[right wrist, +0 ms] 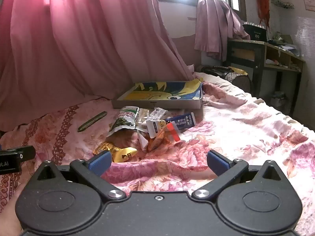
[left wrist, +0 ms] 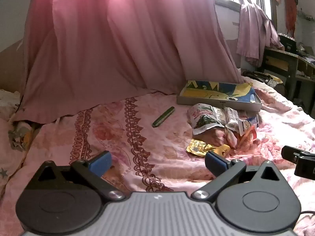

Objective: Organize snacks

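Left wrist view shows my left gripper (left wrist: 157, 162) low over the bed (left wrist: 137, 137), its blue fingers wide apart and empty. Right wrist view shows my right gripper (right wrist: 158, 162) the same: fingers spread, holding nothing.

Ahead of both lies a loose pile of snacks (right wrist: 145, 129) on the floral bedspread, just in front of a shallow box (right wrist: 157, 96) lined with a blue and yellow cartoon print. The box looks empty, so I judge the sorting has not begun. A green stick-shaped packet (right wrist: 92, 121) lies apart to the left of the pile. A gold wrapper (right wrist: 118, 151) is the nearest piece, just beyond my right gripper's left finger.

To do this step well, I would take one packet at a time, starting with the gold wrapper. I would pinch it by a flat edge, since these foil bags will likely crumple and slip. Pressing into the soft bedspread could snag cloth.

Legible writing is scarce: a white packet (right wrist: 155, 126) reads "Ca", and a dark box on the far desk shows "80". Other labels are too blurred to read.
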